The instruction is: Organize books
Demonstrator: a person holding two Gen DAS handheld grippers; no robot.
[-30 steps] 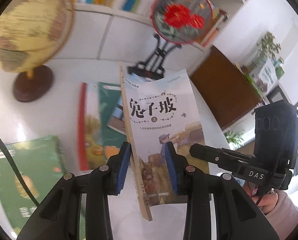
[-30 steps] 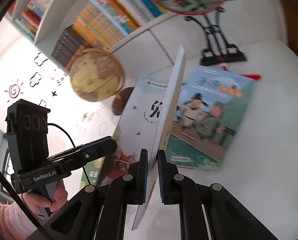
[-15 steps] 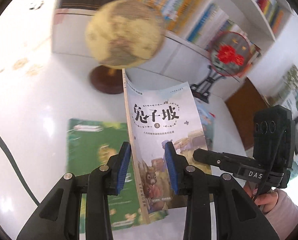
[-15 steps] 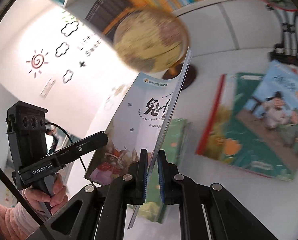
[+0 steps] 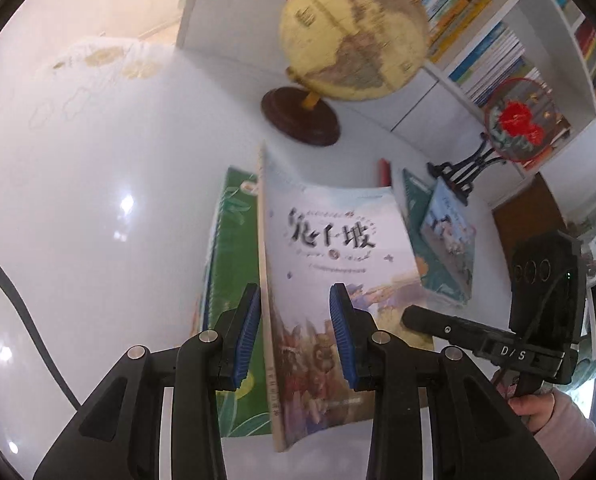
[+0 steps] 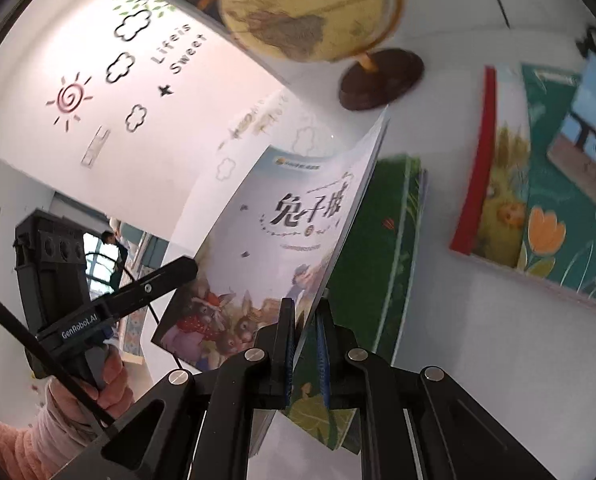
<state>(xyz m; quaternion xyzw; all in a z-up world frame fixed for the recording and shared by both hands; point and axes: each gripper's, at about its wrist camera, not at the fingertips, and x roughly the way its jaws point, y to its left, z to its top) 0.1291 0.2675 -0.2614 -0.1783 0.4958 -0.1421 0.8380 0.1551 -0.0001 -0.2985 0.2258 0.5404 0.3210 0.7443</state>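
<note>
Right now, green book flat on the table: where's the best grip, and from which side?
Green book lies flat under the held rabbit book. Grip its long open edge, coming in low from the bare table side, gripper jaws horizontal. Probably lift that edge first.

Pale book cover (image 6: pixel 281 240) reads "兔子坡", wall decal (image 6: pixel 177 54) "Life is Sweet", left gripper (image 6: pixel 79 326) "GenRobot.AI", right gripper (image 5: pixel 512 354) "D S", middle letter unclear.

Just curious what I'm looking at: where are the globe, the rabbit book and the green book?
globe (image 5: pixel 350 36), left wrist view, on its sphere.
rabbit book (image 6: pixel 257 248), right wrist view, on its front cover.
green book (image 5: pixel 233 248), left wrist view, on its cover.
</note>
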